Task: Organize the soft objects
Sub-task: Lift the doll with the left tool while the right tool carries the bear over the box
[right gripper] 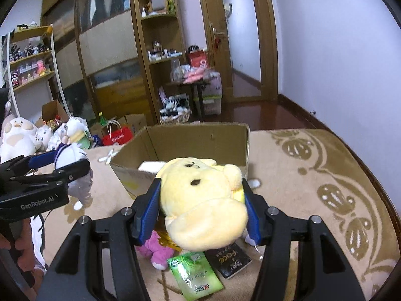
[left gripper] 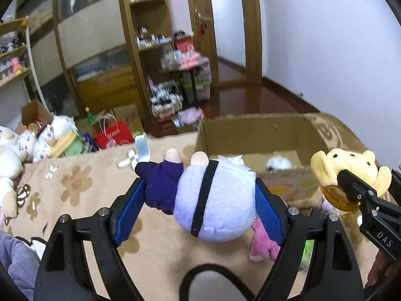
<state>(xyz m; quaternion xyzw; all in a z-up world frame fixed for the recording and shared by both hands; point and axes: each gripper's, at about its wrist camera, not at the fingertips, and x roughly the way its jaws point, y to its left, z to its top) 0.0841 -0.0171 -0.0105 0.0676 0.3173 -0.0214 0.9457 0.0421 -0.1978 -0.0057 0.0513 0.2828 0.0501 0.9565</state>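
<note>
My left gripper (left gripper: 199,192) is shut on a plush doll (left gripper: 213,200) with a pale lilac head, a black strap and dark blue clothes, held above the beige blanket near the box's left corner. My right gripper (right gripper: 200,195) is shut on a yellow bear plush (right gripper: 203,205), held in front of the open cardboard box (right gripper: 200,135). The bear also shows at the right of the left wrist view (left gripper: 343,170), and the doll at the left of the right wrist view (right gripper: 75,173). A white soft thing (left gripper: 278,163) lies inside the box (left gripper: 253,130).
A pink plush (right gripper: 156,249), a green packet (right gripper: 194,276) and a black packet (right gripper: 231,259) lie on the blanket (right gripper: 313,195) below my right gripper. White plush toys (right gripper: 20,135) are piled at the far left. Small white items (left gripper: 130,159) lie left of the box. Shelves and clutter stand beyond the bed.
</note>
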